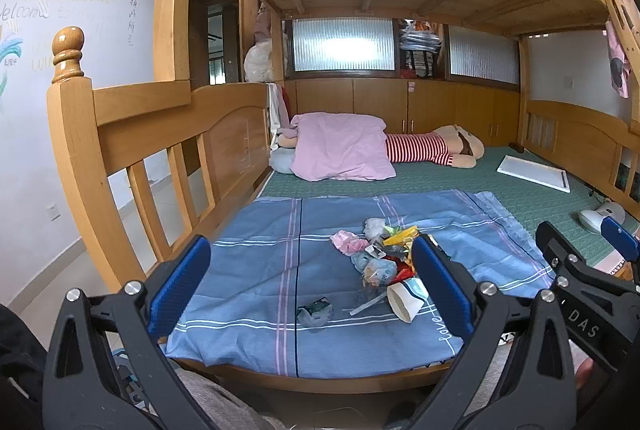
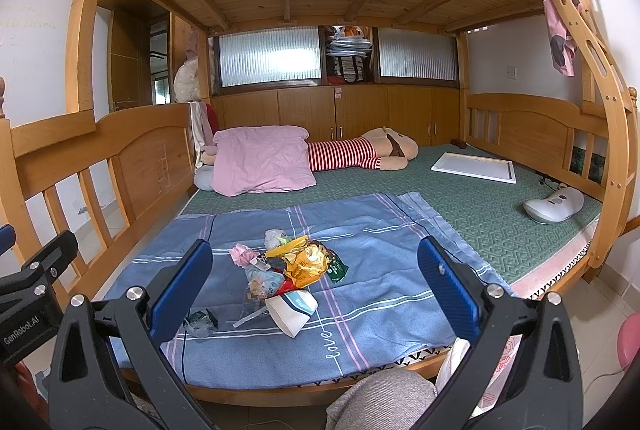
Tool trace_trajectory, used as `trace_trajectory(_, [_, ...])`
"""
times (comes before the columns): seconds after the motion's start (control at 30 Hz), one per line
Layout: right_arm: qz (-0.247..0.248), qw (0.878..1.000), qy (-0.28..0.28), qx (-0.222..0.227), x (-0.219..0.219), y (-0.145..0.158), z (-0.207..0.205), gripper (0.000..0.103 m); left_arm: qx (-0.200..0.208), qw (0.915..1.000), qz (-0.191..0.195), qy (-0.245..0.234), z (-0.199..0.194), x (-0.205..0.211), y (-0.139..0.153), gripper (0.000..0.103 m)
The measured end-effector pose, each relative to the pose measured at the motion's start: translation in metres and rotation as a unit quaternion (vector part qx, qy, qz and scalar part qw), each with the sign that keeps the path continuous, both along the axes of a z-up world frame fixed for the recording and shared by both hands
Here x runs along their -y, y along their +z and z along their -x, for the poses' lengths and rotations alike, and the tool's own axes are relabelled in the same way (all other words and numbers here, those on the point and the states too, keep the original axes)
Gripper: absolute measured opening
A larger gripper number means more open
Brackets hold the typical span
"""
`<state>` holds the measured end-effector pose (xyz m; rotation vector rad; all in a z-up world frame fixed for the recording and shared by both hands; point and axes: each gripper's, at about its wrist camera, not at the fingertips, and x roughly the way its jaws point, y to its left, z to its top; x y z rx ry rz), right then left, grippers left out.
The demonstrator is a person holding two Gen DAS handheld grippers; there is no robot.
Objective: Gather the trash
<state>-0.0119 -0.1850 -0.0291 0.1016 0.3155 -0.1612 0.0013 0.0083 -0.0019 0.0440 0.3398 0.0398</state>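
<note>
A pile of trash [image 1: 380,254] [image 2: 288,266] lies on a blue striped sheet [image 1: 248,270] [image 2: 384,270] at the near end of the lower bunk. It holds a tipped white paper cup [image 1: 404,300] [image 2: 294,308], an orange snack bag [image 2: 306,264], a crumpled pink paper [image 1: 346,242] [image 2: 242,255] and a dark crumpled wrapper [image 1: 315,311] [image 2: 201,322] lying apart at the near left. My left gripper [image 1: 312,284] is open and empty, short of the bed's edge. My right gripper [image 2: 316,288] is open and empty, also short of the edge; it shows at the right of the left wrist view [image 1: 580,250].
The bunk has a wooden rail [image 1: 160,134] on the left and a headboard [image 2: 532,134] on the right. A pink pillow [image 2: 260,158], a striped plush toy [image 2: 360,150], a white frame [image 2: 474,166] and a grey device [image 2: 554,204] lie on the green mat [image 2: 460,206].
</note>
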Motion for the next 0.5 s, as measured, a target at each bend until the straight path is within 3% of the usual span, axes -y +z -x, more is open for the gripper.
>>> trace_trajectory(0.27, [0.011, 1.0, -0.006, -0.016, 0.005, -0.015, -0.013, 0.1, -0.008, 0.9999, 0.007, 0.002, -0.012, -0.005, -0.012, 0.1])
trace_trajectory(0.5, [-0.022, 0.999, -0.011, -0.041, 0.022, -0.035, -0.03, 0.1, -0.042, 0.9986, 0.022, 0.024, -0.039, -0.027, -0.031, 0.1])
